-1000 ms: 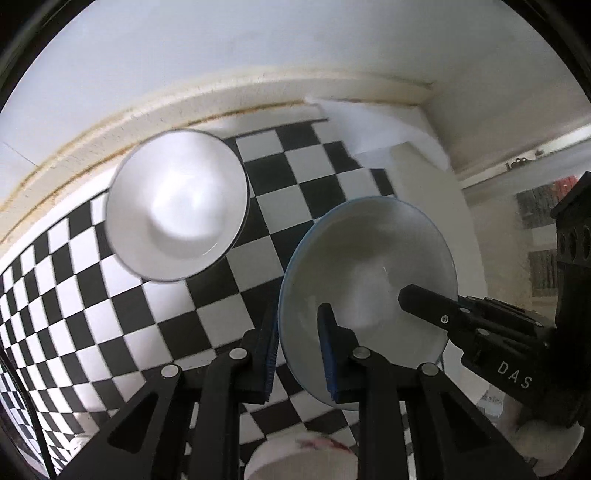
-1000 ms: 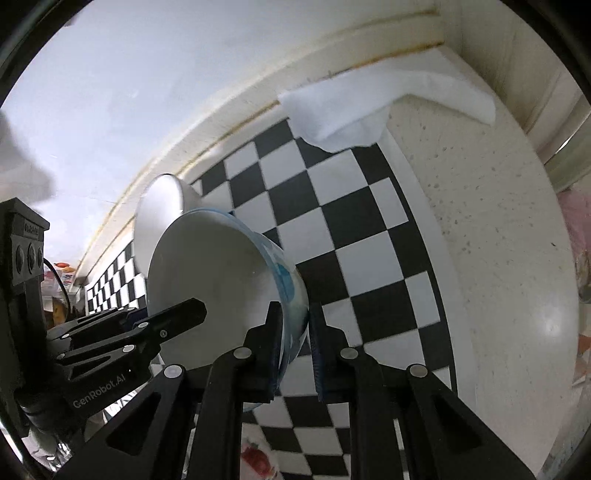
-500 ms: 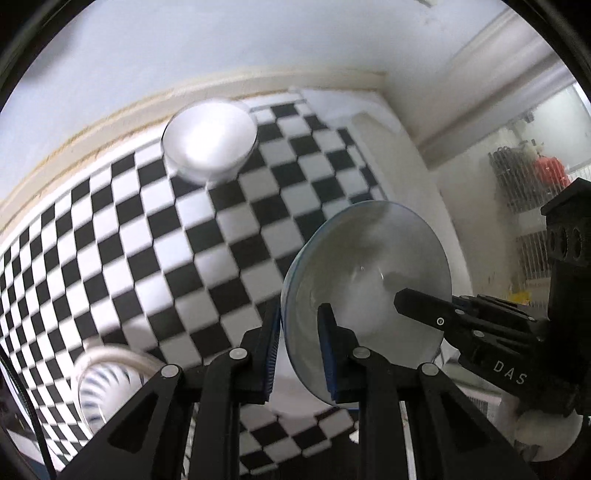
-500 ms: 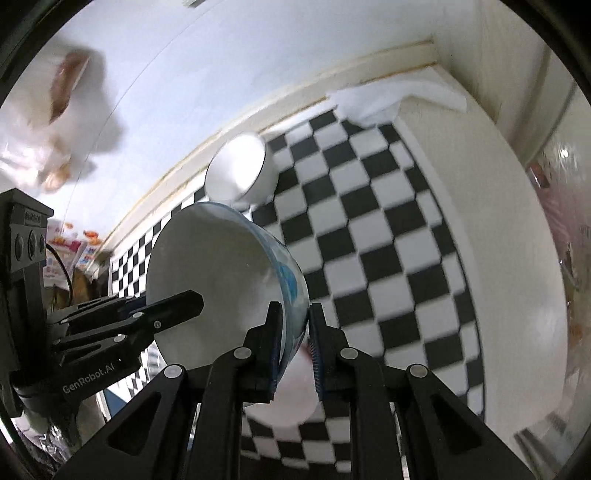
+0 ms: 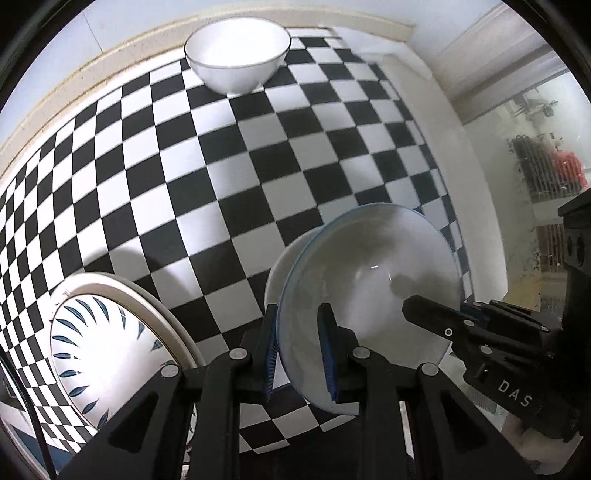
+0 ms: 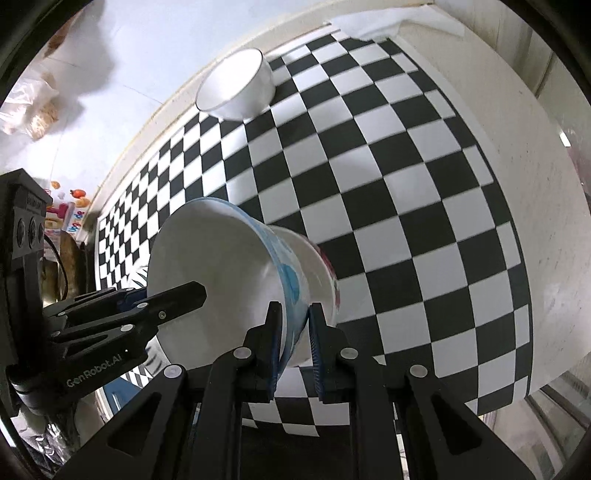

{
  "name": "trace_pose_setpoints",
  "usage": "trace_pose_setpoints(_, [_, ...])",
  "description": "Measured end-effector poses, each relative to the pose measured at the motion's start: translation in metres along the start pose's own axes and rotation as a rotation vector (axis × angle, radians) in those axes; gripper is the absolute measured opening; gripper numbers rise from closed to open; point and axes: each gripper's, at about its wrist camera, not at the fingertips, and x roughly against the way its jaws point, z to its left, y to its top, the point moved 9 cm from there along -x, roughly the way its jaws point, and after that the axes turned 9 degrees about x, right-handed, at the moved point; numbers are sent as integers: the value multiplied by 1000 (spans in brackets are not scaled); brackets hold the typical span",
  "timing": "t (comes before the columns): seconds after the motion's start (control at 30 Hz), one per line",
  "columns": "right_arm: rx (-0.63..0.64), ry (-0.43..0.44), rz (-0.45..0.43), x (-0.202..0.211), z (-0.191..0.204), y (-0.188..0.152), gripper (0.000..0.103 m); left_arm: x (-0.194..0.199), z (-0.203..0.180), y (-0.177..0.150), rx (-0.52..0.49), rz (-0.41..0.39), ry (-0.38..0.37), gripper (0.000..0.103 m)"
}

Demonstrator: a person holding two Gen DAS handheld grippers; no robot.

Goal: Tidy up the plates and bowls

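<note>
Both grippers hold one blue-rimmed white bowl (image 5: 373, 273) by opposite sides of its rim, tilted above the checkered table. My left gripper (image 5: 297, 350) is shut on its left rim. My right gripper (image 6: 293, 347) is shut on its right rim, where the bowl (image 6: 221, 280) shows blue marks outside. A second bowl (image 6: 317, 273) with red marks sits just beneath it; it also shows in the left wrist view (image 5: 284, 266). A plain white bowl (image 5: 238, 51) stands at the far edge by the wall, also in the right wrist view (image 6: 236, 86).
A plate with blue leaf marks (image 5: 107, 354) lies at the near left on the checkered cloth (image 5: 221, 166). A white cloth (image 6: 369, 26) lies at the far right corner. The bare white counter (image 6: 517, 155) runs along the right.
Both grippers have pulled back and up with the blue-rimmed bowl. The white bowl by the wall now looks farther away, and the leaf-pattern plate and the lower bowl have come into view.
</note>
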Motion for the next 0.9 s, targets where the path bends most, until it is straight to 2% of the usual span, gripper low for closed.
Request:
trace_pose_setpoints(0.53, [24,-39,31,-11,-4,-3,16,-20,4,-3,-7,18,64,18])
trace_pose_setpoints(0.77, [31,-31,44,-11,-3,-4,16,-13,6,-3,9,24,47,19])
trace_pose_setpoints(0.9, [31,-12,40,-5,-3,0,16,12,7,4,17,-21,16,19])
